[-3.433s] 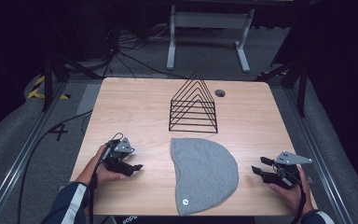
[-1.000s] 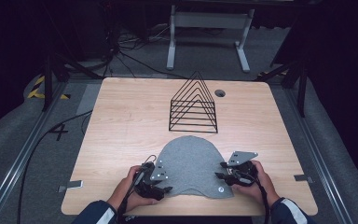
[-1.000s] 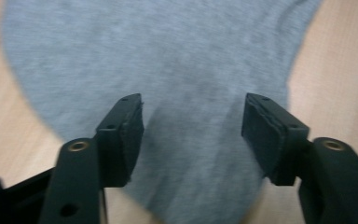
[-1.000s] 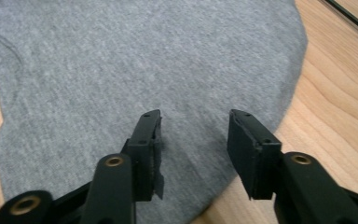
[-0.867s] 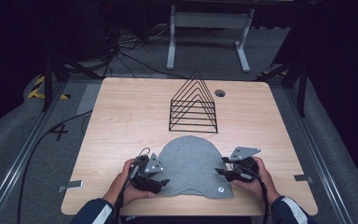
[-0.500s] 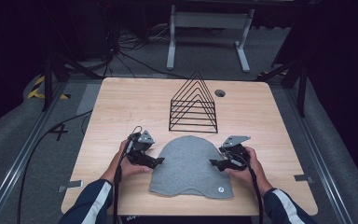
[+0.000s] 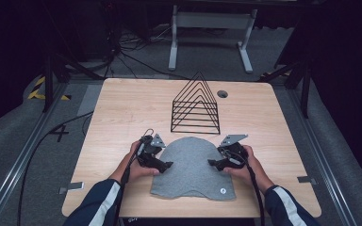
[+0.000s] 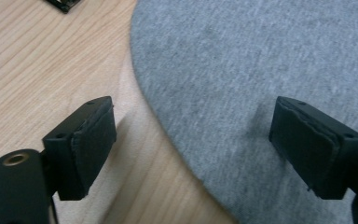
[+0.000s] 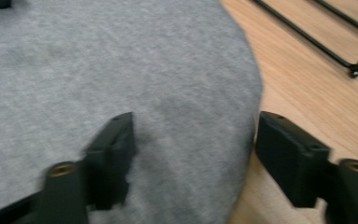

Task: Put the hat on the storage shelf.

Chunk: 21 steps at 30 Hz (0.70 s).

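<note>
Both claws, left [image 7: 166, 165] and right [image 7: 213, 163], stand wide and hold nothing, with the grey hat [image 7: 192, 167] lying between them, its edges under their jaws.

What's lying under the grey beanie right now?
The grey beanie lies flat on the wooden table. Bare wood shows all round its edge; whatever the cloth covers beneath cannot be seen. The wire rack stands apart behind it.

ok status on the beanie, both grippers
Left gripper open, fingers just opened, straddling the grey beanie edge. Right gripper open, same on its side. Beanie flat; wire rack behind, clear.
</note>
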Motion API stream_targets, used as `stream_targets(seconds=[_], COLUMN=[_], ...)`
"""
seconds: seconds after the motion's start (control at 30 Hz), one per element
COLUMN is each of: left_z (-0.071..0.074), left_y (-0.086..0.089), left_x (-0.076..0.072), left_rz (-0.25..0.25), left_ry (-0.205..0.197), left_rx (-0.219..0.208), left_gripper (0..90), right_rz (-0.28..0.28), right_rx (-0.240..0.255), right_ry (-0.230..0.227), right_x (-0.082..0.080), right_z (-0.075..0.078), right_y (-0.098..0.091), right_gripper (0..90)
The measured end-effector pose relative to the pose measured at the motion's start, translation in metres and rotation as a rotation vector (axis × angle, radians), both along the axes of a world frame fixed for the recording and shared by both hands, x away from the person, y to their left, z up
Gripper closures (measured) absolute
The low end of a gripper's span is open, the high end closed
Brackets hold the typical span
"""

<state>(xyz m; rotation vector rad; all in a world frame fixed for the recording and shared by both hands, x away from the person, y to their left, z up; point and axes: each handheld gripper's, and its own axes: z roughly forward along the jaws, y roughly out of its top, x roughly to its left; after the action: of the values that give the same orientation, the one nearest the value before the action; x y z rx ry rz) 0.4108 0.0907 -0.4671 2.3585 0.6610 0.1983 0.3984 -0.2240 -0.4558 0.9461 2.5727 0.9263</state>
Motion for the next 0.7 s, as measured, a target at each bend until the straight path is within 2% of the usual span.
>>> stream_targets(seconds=[0.07,0.2,0.23,0.27,0.3,0.33,0.4,0.43,0.6,0.7], left_z=[0.0013,0.0044,0.0046,0.0044,0.0048,0.0047,0.0018,0.0010,0.0018,0.0047], left_y=[-0.0013,-0.0029,-0.0032,-0.0033,-0.0031,-0.0027,-0.0014,-0.0015,-0.0020,0.0005], left_x=[-0.0021,-0.0077,-0.0086,-0.0093,-0.0096,-0.0097,-0.0094,-0.0085,-0.0066,-0.0045], left_rz=[0.007,0.000,-0.004,-0.005,-0.004,-0.004,-0.023,-0.026,-0.042,-0.052], left_ry=[0.002,0.014,0.010,0.010,0.013,0.010,-0.003,-0.005,-0.005,-0.015], left_rx=[0.005,0.010,0.006,0.000,-0.003,-0.011,-0.053,-0.064,-0.063,-0.073], left_gripper=[21.4,36.9,36.9,42.4,47.7,47.7,62.1,69.8,78.5,83.2], right_rz=[-0.002,-0.001,-0.001,0.019,0.027,0.027,0.040,0.060,0.077,0.091], right_rx=[0.001,0.003,0.003,0.008,0.012,0.012,0.023,0.036,0.049,0.040], right_ry=[-0.002,0.002,0.007,0.009,0.008,0.008,0.014,0.016,0.027,0.011], right_x=[-0.0013,-0.0027,-0.0036,-0.0062,-0.0070,-0.0070,-0.0076,-0.0077,-0.0080,-0.0086], right_z=[0.0001,0.0010,0.0015,0.0019,0.0019,0.0019,0.0018,0.0011,0.0014,0.0034], right_y=[0.0007,0.0013,0.0017,0.0027,0.0028,0.0028,0.0023,0.0007,-0.0025,-0.0038], right_gripper=[40.1,46.1,49.4,59.2,59.2,62.0,68.9,75.4,82.5,83.3])
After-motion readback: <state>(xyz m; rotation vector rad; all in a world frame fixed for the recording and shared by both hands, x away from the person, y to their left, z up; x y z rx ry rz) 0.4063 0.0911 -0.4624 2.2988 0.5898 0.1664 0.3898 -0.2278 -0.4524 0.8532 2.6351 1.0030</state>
